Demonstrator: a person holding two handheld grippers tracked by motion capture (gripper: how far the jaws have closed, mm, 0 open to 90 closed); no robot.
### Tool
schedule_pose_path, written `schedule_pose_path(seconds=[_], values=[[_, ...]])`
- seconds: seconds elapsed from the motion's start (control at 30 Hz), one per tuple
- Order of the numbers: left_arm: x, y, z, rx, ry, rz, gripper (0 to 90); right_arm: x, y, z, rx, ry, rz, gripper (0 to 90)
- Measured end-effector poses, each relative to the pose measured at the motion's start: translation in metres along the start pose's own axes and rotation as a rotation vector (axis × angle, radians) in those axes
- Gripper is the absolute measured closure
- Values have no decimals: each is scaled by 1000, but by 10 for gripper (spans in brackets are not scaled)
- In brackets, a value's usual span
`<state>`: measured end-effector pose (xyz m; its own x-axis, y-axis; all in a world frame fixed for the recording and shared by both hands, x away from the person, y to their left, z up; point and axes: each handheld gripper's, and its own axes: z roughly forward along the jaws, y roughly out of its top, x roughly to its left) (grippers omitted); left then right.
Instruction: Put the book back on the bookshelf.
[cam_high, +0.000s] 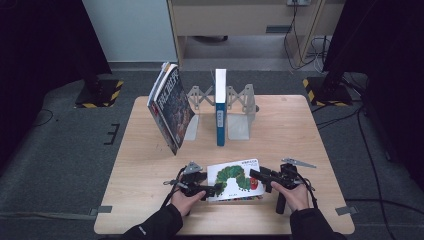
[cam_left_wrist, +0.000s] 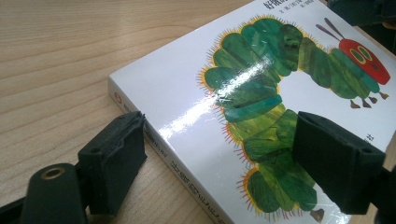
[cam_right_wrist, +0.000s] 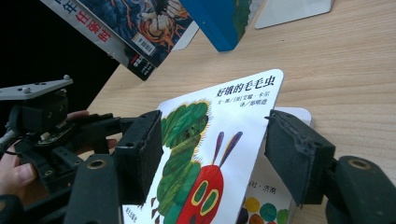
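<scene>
The high view looks down from above; both close gripper views share the caterpillar book (cam_high: 235, 180).

Wooden table (cam_high: 150, 165), caterpillar book (cam_high: 235, 180), bookends (cam_high: 239, 125)

The caterpillar book (cam_left_wrist: 233, 93) is cut off by the left gripper view's top and right edges; its spine lettering is unreadable.
</scene>
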<state>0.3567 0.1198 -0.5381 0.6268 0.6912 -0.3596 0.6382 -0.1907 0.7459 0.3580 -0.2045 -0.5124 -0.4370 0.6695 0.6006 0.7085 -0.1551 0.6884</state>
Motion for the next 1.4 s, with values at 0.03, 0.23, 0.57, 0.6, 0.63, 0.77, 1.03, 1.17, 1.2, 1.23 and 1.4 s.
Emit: schedule_pose_path(seconds=[0.03,0.23,0.57,0.6,0.63,0.77,1.03,1.17,1.2,1.23,1.4], values=[[0,0,0,0,0,0,160,0,0,0,0,0,0,367],[0,0,0,-2,0,-7,161,0,-1,-1,-11,10,19,363],[0,0,1,-4,2,-8,165,-3,-8,0,28,-10,92,342],[0,0,1,-4,3,-7,167,-4,-8,0,45,-16,88,342],[0,0,1,-4,3,-8,168,-5,-8,1,55,-22,77,339],[0,0,1,-5,2,-8,169,-7,-8,3,82,-42,49,335],[-1,0,1,-5,6,-6,172,-13,-7,6,114,-102,2,326],[-1,0,1,-3,8,-4,171,-14,-9,8,140,-100,14,347],[-1,0,1,-3,9,-2,170,-12,-9,9,141,-75,24,341],[-1,0,1,-3,9,-1,169,-12,-10,10,142,-77,14,340],[-1,0,1,1,9,5,165,-12,-9,9,139,-71,30,344]])
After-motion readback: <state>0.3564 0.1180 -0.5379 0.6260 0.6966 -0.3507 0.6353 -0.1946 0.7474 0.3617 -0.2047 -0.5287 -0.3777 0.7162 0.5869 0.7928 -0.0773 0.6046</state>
